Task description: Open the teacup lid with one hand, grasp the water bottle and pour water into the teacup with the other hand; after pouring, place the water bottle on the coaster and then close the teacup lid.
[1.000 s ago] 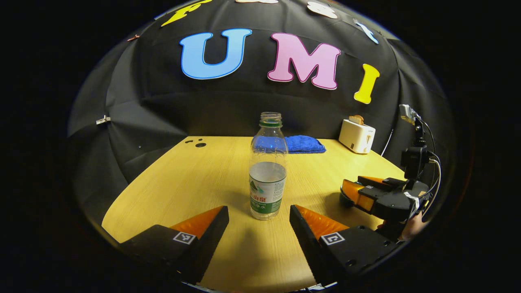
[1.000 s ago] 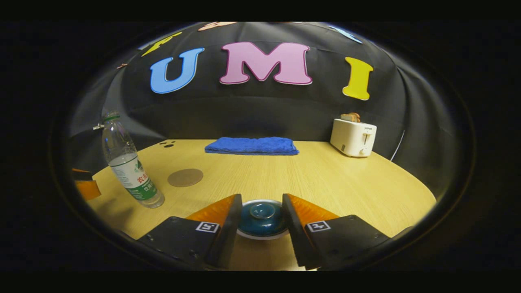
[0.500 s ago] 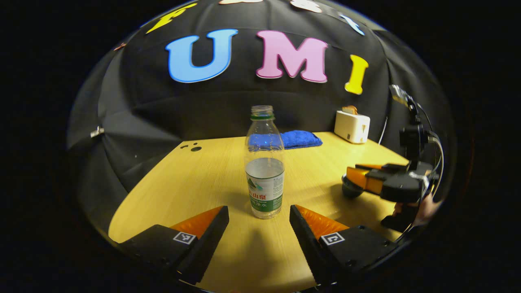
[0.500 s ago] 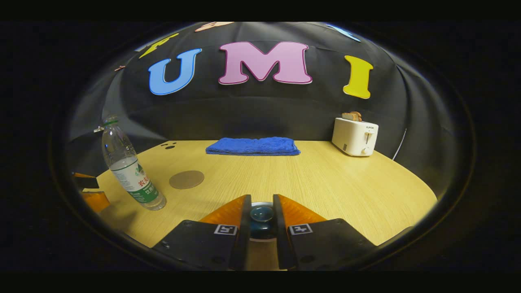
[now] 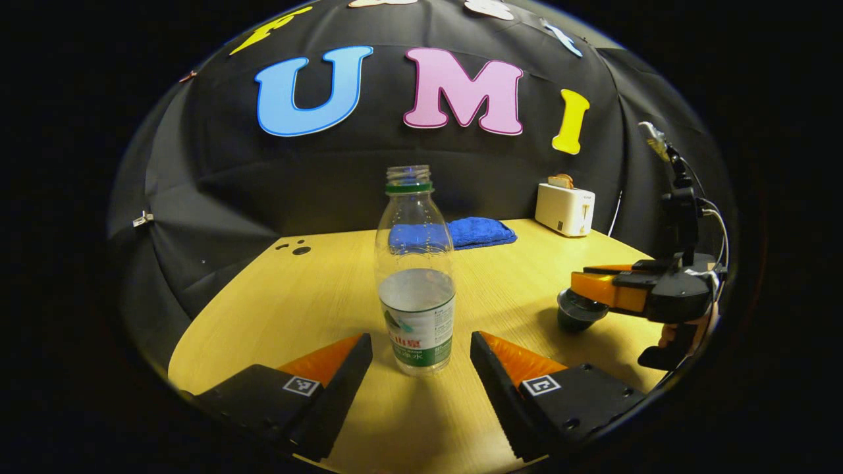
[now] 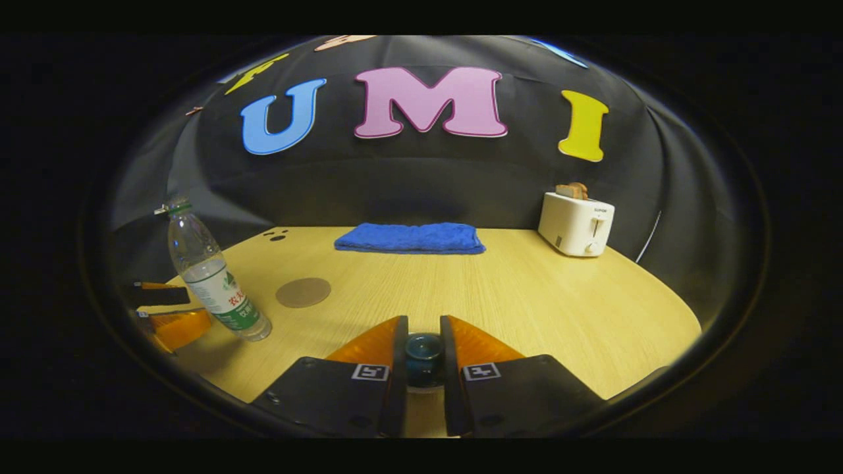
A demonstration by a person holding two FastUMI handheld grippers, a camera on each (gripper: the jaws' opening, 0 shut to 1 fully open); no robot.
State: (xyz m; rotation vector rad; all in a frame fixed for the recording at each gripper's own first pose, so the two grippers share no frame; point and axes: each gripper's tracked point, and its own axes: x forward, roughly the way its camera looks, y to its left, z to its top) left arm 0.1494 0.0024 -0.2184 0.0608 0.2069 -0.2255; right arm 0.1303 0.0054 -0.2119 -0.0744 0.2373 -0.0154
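Observation:
An uncapped clear water bottle (image 5: pixel 415 289), about half full, stands upright on the wooden table. Its base is between the fingertips of my open left gripper (image 5: pixel 420 341), with a gap on each side. At the right of the left gripper view, my right gripper (image 5: pixel 602 289) reaches over the dark teacup (image 5: pixel 578 317). In the right gripper view, my right gripper (image 6: pixel 423 329) is shut on the blue knob of the teacup lid (image 6: pixel 423 352). I cannot tell whether the lid has left the cup. A round brown coaster (image 6: pixel 303 291) lies to the right of the bottle (image 6: pixel 211 276).
A folded blue towel (image 6: pixel 409 237) lies at the back of the table (image 6: pixel 527 296). A white toaster (image 6: pixel 577 224) with bread in it stands at the back right. The left gripper's fingers (image 6: pixel 174 324) show beside the bottle at the far left.
My right gripper closed on the lid knob and stays shut on it. My left gripper moved forward, so the bottle now stands between its open fingertips.

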